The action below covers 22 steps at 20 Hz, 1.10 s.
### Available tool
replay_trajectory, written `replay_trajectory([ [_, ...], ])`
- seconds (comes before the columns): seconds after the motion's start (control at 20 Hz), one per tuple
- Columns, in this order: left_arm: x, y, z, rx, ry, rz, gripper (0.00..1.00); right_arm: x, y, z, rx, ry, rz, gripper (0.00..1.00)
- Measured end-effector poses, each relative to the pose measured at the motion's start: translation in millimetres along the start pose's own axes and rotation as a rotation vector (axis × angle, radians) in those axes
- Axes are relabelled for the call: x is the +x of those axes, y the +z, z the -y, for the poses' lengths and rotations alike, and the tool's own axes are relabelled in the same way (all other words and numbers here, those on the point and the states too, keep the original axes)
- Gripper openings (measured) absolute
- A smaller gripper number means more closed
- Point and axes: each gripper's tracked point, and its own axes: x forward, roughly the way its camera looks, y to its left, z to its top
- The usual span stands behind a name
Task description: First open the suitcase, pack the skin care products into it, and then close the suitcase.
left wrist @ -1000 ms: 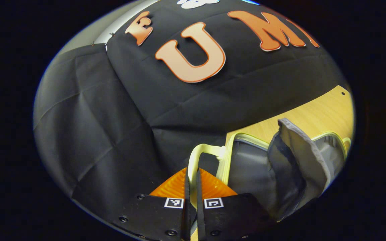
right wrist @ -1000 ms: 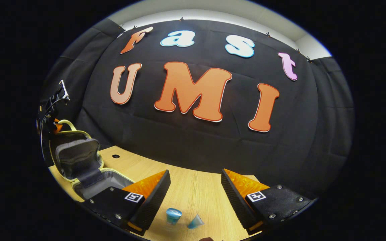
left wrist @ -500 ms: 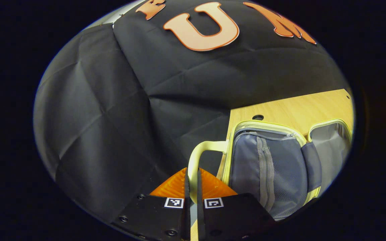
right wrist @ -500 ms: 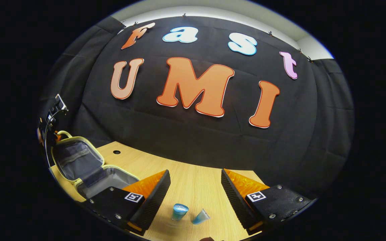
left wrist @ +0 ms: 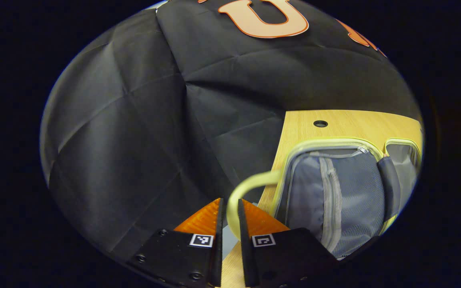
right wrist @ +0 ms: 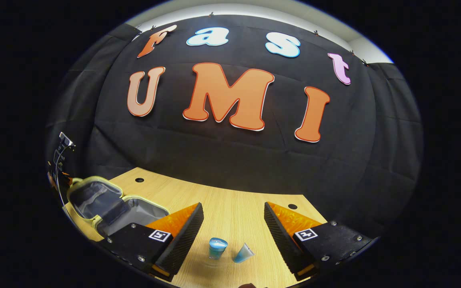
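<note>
The pale yellow suitcase lies open on the wooden table point(right wrist: 230, 208). Its lid point(left wrist: 326, 192), grey inside with a zipped mesh pocket, lies flat beside the grey-lined base point(left wrist: 404, 160). The lid's yellow handle point(left wrist: 250, 182) loops into the narrow gap of my left gripper point(left wrist: 230, 208). The fingers stand slightly apart and the handle rests loose against the right one. In the right gripper view, my right gripper point(right wrist: 232, 212) hangs wide open above a small blue jar point(right wrist: 217, 247) and a light blue tube point(right wrist: 243, 253). The open suitcase point(right wrist: 94, 196) is far left there.
The table's left edge runs just beside the suitcase lid, with black cloth hanging below it. Round cable holes point(left wrist: 320, 123) point(right wrist: 292, 206) sit near the table's back edge. Bare wood stretches between the suitcase and the two products.
The lid swung down from upright to flat on the table as my left gripper lowered with the handle. The left fingers parted a little. The right gripper barely moved.
</note>
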Motion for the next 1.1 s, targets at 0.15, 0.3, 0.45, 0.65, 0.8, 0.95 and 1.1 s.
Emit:
replay_trajectory([
  [0.15,-23,29,10,-0.034,-0.026,0.085,0.42,1,1,6,0.017,0.001,0.011,0.96],
  [0.3,-48,61,29,-0.034,-0.045,0.177,0.72,1,-1,14,0.021,0.0,0.022,0.96],
  [0.45,-91,92,49,-0.042,-0.08,0.252,0.68,2,-8,20,0.025,0.01,0.018,0.96],
  [0.65,-131,112,105,-0.004,-0.138,0.334,0.84,1,-19,28,0.018,0.042,0.016,0.96],
  [0.8,-171,128,152,-0.012,-0.219,0.374,0.84,1,-27,35,0.02,0.072,0.011,0.97],
  [0.95,-211,148,199,0.013,-0.286,0.443,0.93,1,-42,41,0.016,0.102,-0.011,0.97],
  [1.1,-250,156,251,0.044,-0.365,0.489,0.97,-1,-52,47,0.017,0.137,-0.026,0.97],
])
